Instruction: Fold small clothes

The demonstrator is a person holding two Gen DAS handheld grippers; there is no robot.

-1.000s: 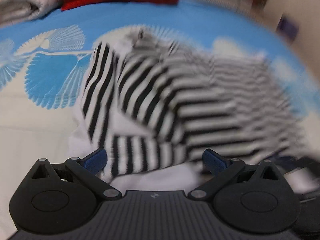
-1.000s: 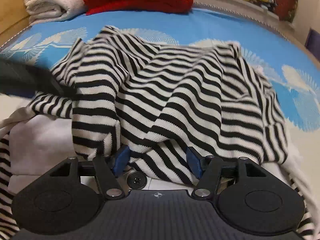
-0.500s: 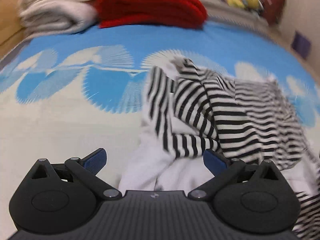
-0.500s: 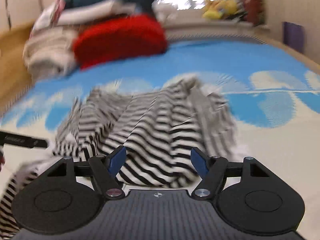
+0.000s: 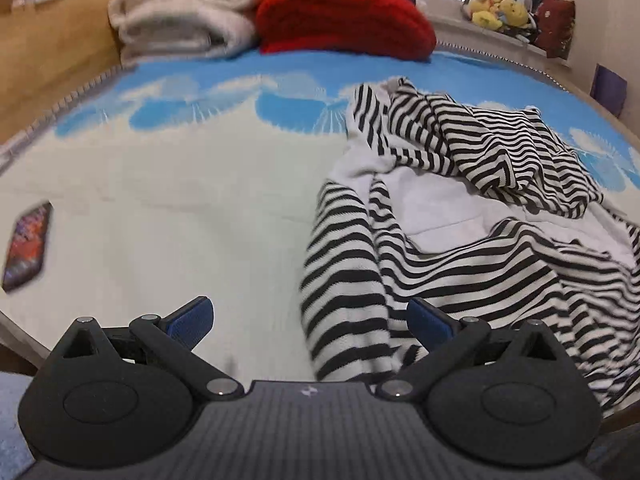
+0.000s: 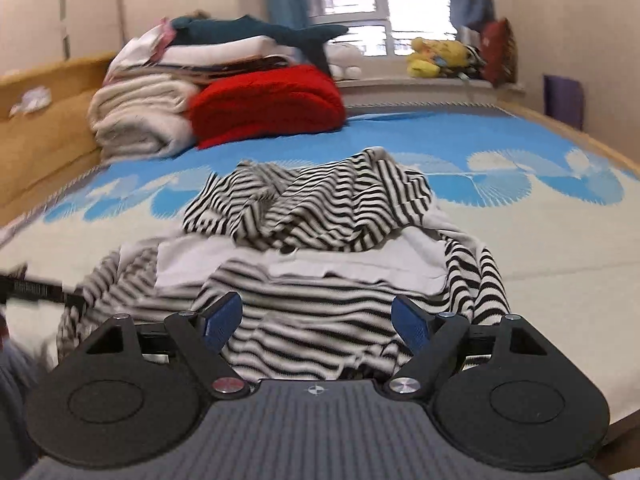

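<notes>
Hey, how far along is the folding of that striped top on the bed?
Barely started. Done: the striped top has its far part flopped forward over its white inside, but it lies bunched and crooked. In hand: nothing; the left gripper is open over the bedspread, and the right gripper has its jaws opening, gripping nothing. Left: smoothing the top and folding its sleeves and body.

The striped sweater (image 5: 460, 216) runs off the left wrist view's right edge. A flat dark object (image 5: 27, 246) on the bed is too blurred to identify.
</notes>
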